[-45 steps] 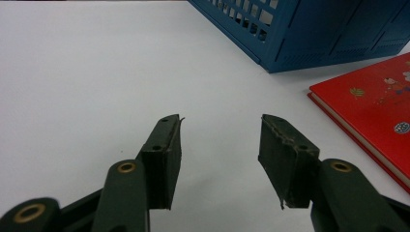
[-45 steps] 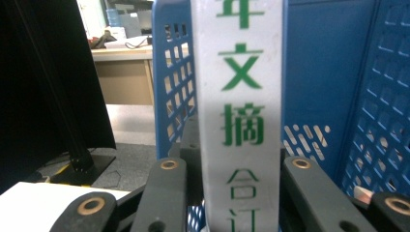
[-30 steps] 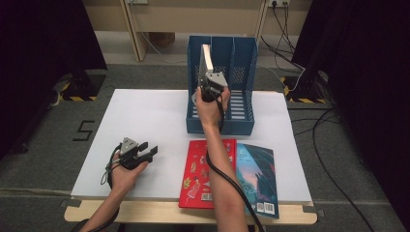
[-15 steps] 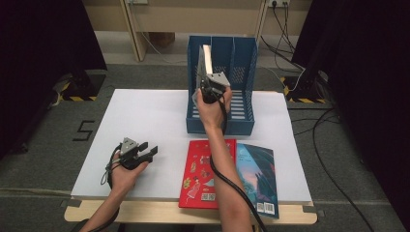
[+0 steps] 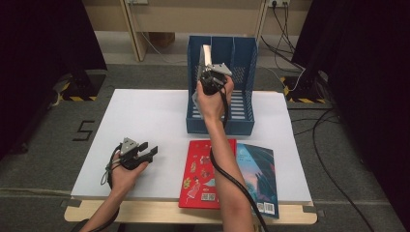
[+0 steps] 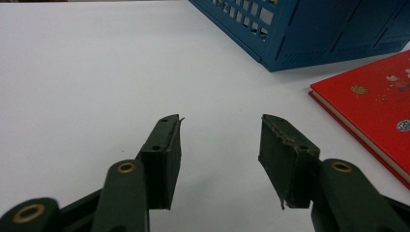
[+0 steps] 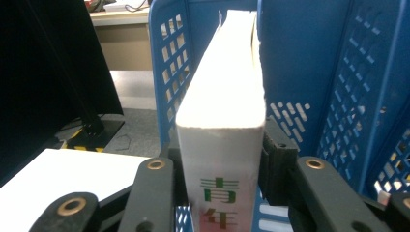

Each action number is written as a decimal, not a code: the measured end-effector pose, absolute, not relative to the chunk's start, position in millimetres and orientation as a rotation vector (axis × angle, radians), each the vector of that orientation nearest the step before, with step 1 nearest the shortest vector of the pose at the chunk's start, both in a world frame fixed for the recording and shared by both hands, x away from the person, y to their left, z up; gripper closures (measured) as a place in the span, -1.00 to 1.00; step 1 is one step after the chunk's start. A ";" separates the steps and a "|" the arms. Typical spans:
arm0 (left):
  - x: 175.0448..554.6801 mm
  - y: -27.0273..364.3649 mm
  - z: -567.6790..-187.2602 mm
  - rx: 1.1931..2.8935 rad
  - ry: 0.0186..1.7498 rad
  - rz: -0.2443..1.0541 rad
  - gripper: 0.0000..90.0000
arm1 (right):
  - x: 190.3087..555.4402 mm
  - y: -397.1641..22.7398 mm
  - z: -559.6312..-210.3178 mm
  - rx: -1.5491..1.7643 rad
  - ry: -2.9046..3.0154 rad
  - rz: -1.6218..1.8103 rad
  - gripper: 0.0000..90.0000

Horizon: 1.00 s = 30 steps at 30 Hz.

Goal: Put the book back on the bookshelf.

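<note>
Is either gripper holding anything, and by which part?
The right gripper grips a white book by its spine end; the left gripper holds nothing.

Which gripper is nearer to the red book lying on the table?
Left. The left gripper rests on the table just left of the red book, jaws open. The right gripper is up at the blue file rack, its jaws around a white book.
</note>
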<state>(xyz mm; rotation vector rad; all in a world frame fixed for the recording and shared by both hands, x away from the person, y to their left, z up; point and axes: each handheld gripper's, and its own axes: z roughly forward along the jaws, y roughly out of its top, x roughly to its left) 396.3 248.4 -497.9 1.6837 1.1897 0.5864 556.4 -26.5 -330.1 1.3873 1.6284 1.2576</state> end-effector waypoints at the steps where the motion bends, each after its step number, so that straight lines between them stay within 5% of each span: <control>1: 396.4 248.3 -498.0 1.684 1.189 0.587 0.10 | 557.0 -26.8 -330.7 1.392 1.633 1.256 0.47; 30: 396.1 247.7 -497.9 1.695 1.185 0.590 0.10 | 575.2 -20.1 -319.8 1.512 1.645 1.196 0.45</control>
